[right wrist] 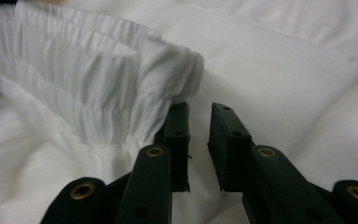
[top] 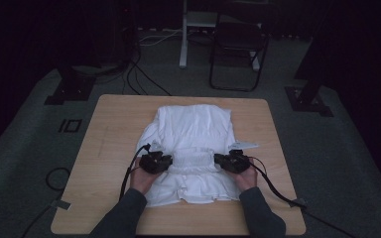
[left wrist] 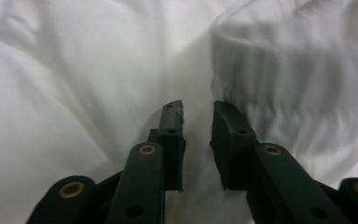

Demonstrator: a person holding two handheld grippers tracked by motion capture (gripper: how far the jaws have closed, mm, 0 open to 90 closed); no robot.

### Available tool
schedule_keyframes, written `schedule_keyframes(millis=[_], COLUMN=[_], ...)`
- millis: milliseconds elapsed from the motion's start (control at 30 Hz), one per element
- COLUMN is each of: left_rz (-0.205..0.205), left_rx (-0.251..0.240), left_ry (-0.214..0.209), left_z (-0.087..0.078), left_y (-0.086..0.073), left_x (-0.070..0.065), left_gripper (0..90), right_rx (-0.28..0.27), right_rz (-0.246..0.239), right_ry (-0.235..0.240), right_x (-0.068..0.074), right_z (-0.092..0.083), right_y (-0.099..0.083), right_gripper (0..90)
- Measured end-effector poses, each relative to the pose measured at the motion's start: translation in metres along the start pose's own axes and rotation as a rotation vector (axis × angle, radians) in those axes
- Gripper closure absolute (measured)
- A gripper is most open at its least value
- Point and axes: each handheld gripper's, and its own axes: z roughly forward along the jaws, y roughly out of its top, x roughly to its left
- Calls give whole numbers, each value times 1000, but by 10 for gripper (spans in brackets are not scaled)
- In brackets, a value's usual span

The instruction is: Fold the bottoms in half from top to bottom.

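A white garment (top: 193, 129) lies folded on the wooden table (top: 114, 124), with a gathered elastic band (top: 193, 159) across its near part. My left gripper (top: 167, 161) sits at the band's left end and my right gripper (top: 219, 159) at its right end, each in a hand. In the left gripper view the left gripper (left wrist: 198, 109) stands a little open over smooth cloth, the ribbed band (left wrist: 270, 70) just to the right of it. In the right gripper view the right gripper (right wrist: 199, 112) is also slightly open, with the band (right wrist: 98, 93) bunched beside its left jaw and nothing pinched.
Bare wood shows to the left, right and front of the garment. Cables trail from both grippers off the table's front corners. Beyond the table stand a dark folding chair (top: 238, 44), a white post (top: 183, 34), floor cables (top: 144, 74) and two stand bases (top: 72, 89), (top: 307, 99).
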Motion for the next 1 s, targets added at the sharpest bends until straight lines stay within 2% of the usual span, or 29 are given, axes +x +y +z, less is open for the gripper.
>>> schedule_keyframes(millis=[100, 133, 167, 200, 267, 333, 400, 433, 500, 533, 633, 700, 767, 800, 833, 933, 1000], left_rz=[52, 56, 43, 26, -4, -2, 23, 40, 65, 62, 56, 69, 76, 102, 98, 85, 69], left_rx=[-29, -34, -48, -61, -85, -91, -78, -65, -15, 13, 50, 40, 30, -7, -23, -71, -83], left_ry=[-47, -41, -33, -27, -22, -24, -41, -51, -42, -36, -40, -34, -24, 7, 18, 57, 70], left_z=[-14, -17, -20, -23, -24, -21, -15, -11, -3, 2, 8, 4, 3, -3, -5, -4, 2], left_y=[-12, -14, -15, -14, -9, -5, -3, -3, -7, -11, -21, -20, -18, -9, -3, 15, 27], left_x=[-11, -11, -10, -7, -2, -4, -11, -15, -21, -23, -23, -24, -24, -22, -20, -9, 0], left_gripper=[700, 684, 676, 672, 659, 649, 637, 633, 633, 633, 640, 640, 609, 609, 584, 564, 558], right_rx=[-25, -37, -46, -53, -76, -87, -88, -80, -46, -27, 69, 139, 132, 126, 95, 29, -12], right_rz=[-60, -76, -84, -81, -60, -48, -49, -52, -65, -76, -122, -128, -114, -110, -119, -115, -92], right_ry=[61, 71, 64, 48, 48, 44, 59, 67, 82, 84, 80, 94, 105, 105, 68, 7, -41], right_x=[7, 9, 9, 9, 8, 8, 12, 13, 19, 21, 28, 30, 28, 27, 25, 18, 9], right_z=[-16, -21, -27, -31, -34, -33, -27, -25, -18, -15, -3, 4, 4, 3, -1, -3, 1], right_y=[-7, -9, -11, -11, -7, -4, -2, -2, -5, -8, -23, -31, -31, -29, -20, -3, 10], right_gripper=[733, 727, 721, 721, 719, 708, 706, 705, 706, 708, 746, 759, 757, 753, 704, 619, 578])
